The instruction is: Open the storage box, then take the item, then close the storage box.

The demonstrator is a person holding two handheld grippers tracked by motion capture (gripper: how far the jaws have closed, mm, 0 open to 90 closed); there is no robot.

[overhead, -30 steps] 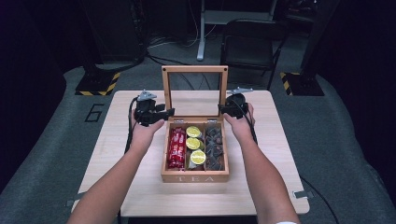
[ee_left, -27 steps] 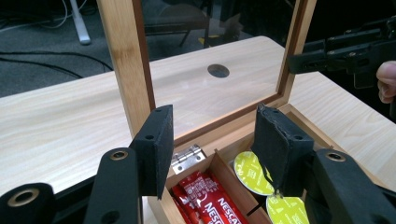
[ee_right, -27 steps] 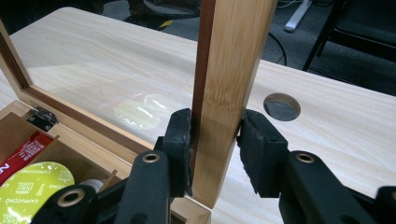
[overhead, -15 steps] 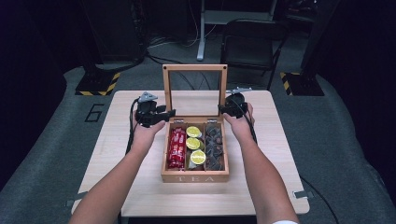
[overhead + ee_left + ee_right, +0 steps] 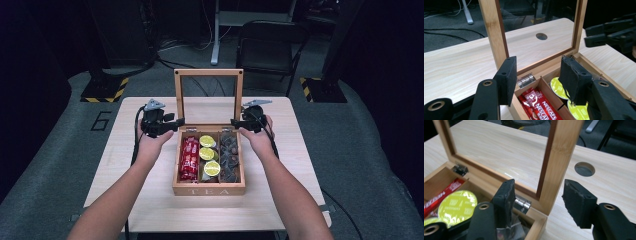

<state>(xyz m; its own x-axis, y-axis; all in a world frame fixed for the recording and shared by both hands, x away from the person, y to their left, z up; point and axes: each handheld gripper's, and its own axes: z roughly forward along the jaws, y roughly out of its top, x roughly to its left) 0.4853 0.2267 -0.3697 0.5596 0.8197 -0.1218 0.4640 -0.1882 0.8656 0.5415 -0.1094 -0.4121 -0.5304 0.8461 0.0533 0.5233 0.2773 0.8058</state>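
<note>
A bamboo-coloured tea box [image 5: 208,189], square and stamped with letters on its front wall, is being kept at the middle of the pale wood-grain counter [image 5: 295,165]. Its lid [image 5: 208,73], a flat wooden frame around a clear pane, is being held upright at the back on small metal hinges [image 5: 526,80].

The left tool [image 5: 176,122] is being held at the lid's left post, its matte black jaws standing partly apart; in the left gripper view the foam-faced pads [image 5: 507,79] are being kept either side of the box's back left corner, and it cannot be told whether the post is being touched.

The right tool [image 5: 234,121] is being held at the lid's right post. Its jaws have just been opening, and in the right gripper view the post is standing between the rough, worn pads [image 5: 576,201] with a clear gap on each side, so nothing is being gripped.

Inside the box, three narrow compartments are being shown: glossy red sachets [image 5: 189,159] at the left, round yellow-green foil-topped capsules [image 5: 210,167] in the middle, and dark crinkled wrapped pieces [image 5: 230,159] at the right. A round hole [image 5: 584,169] is cut in the counter behind the lid.
</note>
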